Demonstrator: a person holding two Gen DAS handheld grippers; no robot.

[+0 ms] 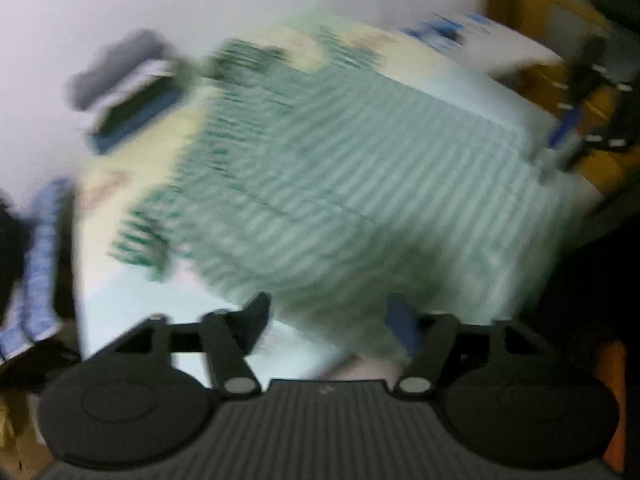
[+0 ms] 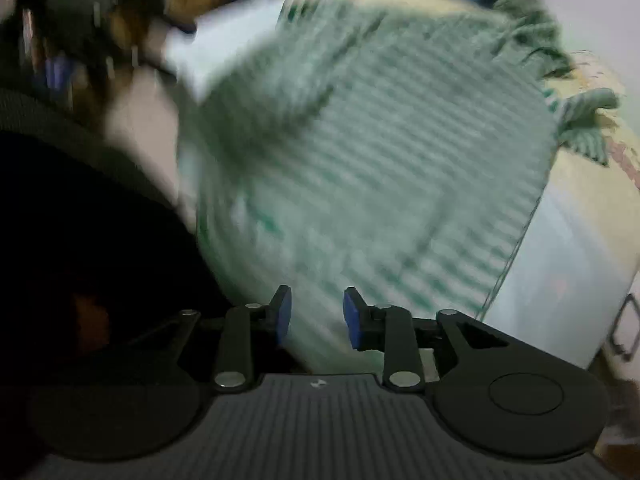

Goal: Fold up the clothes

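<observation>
- Left tool point(image 1: 332, 320), black jointed arms with blue pads, stands released, wide over the near hem of a green-and-white striped garment point(image 1: 360, 184).
- Right tool point(image 2: 317, 316) stands released too, its pads clear of the cloth.
- Soft garment lies spread flat on the pale tabletop point(image 1: 132, 320), its darker sleeve point(image 2: 588, 120) crumpled.
- Motion blur smears everything; the dark folded stack point(image 1: 128, 92) behind stays indistinct.

left wrist cam: looking steeply down past its own fingers point(image 1: 256, 320), close over the green striped cloth point(image 1: 360, 184) | right wrist cam: tilting down likewise, close over the cloth's near edge | shared: both are viewing the same cloth on the table point(image 2: 568, 264), motion-blurred
</observation>
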